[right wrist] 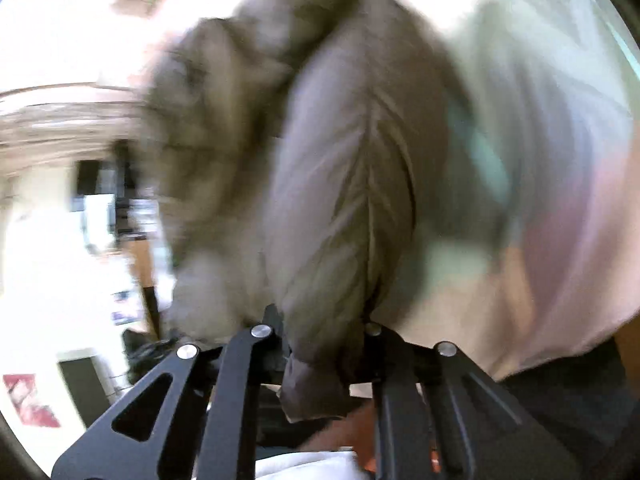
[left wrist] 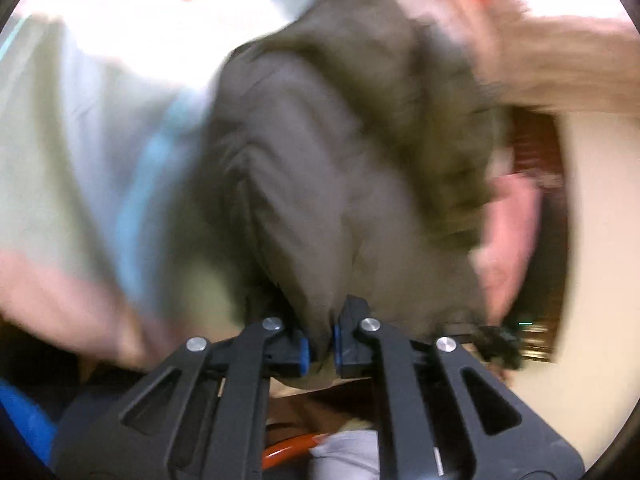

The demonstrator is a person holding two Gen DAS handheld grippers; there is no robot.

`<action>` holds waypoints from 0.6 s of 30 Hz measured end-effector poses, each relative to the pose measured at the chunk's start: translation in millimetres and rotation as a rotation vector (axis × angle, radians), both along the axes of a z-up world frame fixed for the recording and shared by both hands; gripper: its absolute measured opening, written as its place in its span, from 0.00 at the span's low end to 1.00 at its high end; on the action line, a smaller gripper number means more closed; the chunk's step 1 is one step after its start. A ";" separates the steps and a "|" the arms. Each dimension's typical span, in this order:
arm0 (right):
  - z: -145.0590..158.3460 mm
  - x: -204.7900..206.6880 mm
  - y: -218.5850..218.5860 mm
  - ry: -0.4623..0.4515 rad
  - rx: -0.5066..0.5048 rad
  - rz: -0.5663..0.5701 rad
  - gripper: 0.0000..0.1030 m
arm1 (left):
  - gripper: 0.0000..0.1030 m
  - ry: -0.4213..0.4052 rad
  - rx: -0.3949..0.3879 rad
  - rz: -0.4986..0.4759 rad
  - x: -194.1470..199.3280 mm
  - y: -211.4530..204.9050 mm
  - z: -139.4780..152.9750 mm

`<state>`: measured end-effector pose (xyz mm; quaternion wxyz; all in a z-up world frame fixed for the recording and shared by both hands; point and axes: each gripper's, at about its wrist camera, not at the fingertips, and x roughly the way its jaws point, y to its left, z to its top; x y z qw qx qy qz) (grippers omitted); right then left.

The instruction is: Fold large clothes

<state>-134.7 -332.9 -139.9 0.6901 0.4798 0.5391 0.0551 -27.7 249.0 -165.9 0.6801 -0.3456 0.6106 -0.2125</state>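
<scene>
A dark grey padded jacket [left wrist: 328,152] with a fuzzy lining hangs in the air and fills the middle of both views. My left gripper [left wrist: 321,344] is shut on a bunched edge of it between its blue pads. My right gripper [right wrist: 320,356] is shut on another part of the jacket [right wrist: 340,200], and a corner of the cloth hangs down between the fingers. Both views are blurred by motion. The right fingertips are hidden by the cloth.
A person in a pale shirt [left wrist: 80,140] stands close behind the jacket; the shirt also shows in the right wrist view [right wrist: 540,160]. A bare arm [left wrist: 560,64] crosses the upper right. Room furniture [right wrist: 100,208] shows blurred at the left.
</scene>
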 end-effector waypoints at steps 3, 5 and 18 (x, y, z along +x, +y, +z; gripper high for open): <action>44.5 17.1 -7.1 -0.194 0.091 -0.023 0.12 | 0.07 -0.161 -0.199 0.032 11.8 2.5 34.9; 67.0 42.3 -21.3 -0.298 0.135 -0.079 0.12 | 0.07 -0.205 -0.311 0.074 31.8 4.0 48.2; 29.2 221.1 -88.8 -0.331 0.302 -0.430 0.21 | 0.08 -0.215 -0.339 0.317 207.8 -19.8 56.9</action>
